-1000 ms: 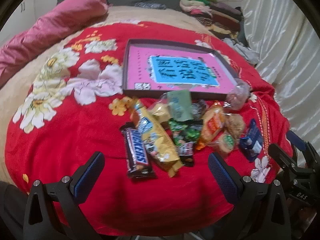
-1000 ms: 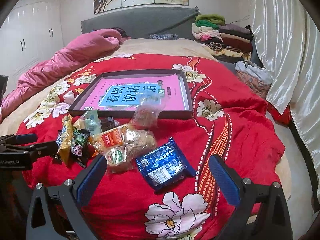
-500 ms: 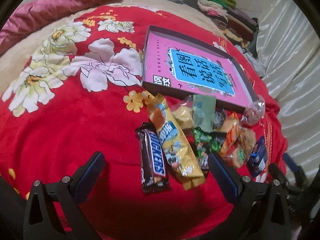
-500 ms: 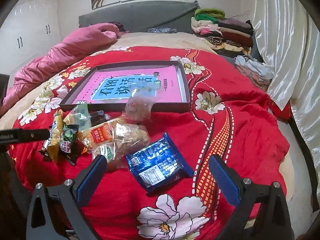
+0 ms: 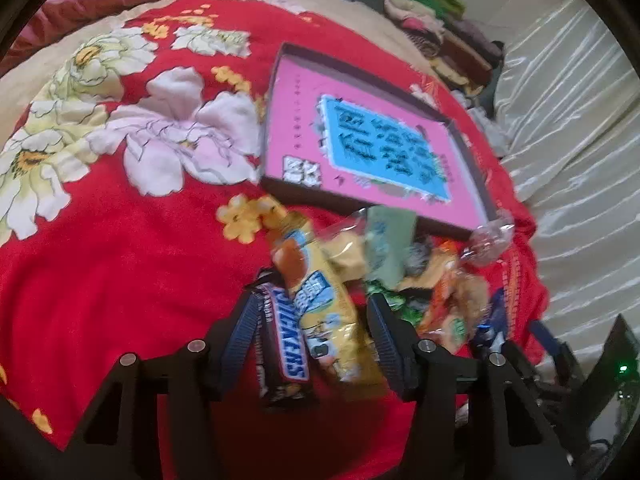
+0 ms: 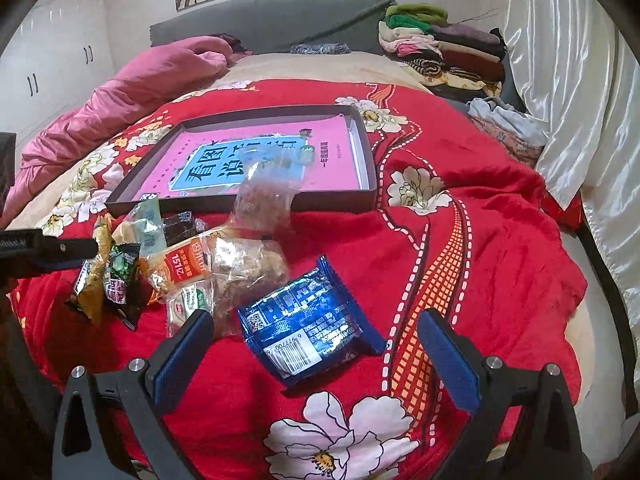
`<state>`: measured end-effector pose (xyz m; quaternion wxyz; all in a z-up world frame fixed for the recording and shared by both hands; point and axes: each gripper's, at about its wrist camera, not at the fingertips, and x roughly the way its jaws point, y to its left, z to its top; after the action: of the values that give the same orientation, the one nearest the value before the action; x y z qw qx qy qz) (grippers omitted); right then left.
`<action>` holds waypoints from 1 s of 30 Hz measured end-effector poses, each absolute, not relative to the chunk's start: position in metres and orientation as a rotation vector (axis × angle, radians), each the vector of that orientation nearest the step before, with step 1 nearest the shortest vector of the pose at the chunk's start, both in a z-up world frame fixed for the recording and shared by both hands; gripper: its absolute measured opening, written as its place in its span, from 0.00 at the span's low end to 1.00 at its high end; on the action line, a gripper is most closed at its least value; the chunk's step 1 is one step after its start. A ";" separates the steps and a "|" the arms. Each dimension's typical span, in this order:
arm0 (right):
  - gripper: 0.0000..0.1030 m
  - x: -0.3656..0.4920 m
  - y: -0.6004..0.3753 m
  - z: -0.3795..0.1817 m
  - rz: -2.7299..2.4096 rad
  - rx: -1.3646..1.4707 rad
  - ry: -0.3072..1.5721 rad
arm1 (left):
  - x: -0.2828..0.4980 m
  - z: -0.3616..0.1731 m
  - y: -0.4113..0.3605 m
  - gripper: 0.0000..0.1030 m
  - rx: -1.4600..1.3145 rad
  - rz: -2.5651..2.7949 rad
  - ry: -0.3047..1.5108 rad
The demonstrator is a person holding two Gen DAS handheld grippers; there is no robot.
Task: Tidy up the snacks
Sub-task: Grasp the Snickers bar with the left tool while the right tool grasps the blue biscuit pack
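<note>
The left hand-held gripper (image 5: 312,344) is closing, its jaws either side of the chocolate bar (image 5: 286,340) and yellow packet (image 5: 328,316), not yet pressing them. Both lie lengthwise, pointing toward the box (image 5: 472,152) just beyond the snack heap. The right hand-held gripper (image 6: 316,344), spread wide, hangs over the blue packet (image 6: 308,324), open blanket (image 6: 480,240) beside the box.

Motion blur is smearing the snack pile (image 5: 404,276) in the left wrist view; overlapping wrappers are hiding one another's labels.
</note>
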<state>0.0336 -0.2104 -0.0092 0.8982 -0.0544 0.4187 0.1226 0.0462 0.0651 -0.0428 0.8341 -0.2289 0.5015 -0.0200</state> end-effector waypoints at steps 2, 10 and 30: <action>0.99 0.035 -0.211 -0.009 0.253 -0.108 0.870 | 0.042 -0.046 0.071 0.56 -0.496 -0.013 1.071; 0.99 0.036 -0.213 -0.009 0.250 -0.100 0.874 | 0.031 -0.058 0.081 0.50 -0.514 -0.014 1.120; 0.96 0.061 -0.207 -0.037 0.279 -0.156 0.962 | 0.047 -0.073 0.060 0.30 -0.416 -0.069 1.171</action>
<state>0.0614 -0.2074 -0.0373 0.8743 -0.0745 0.4606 0.1334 0.0475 0.0600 -0.0731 0.8125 -0.1949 0.5484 -0.0324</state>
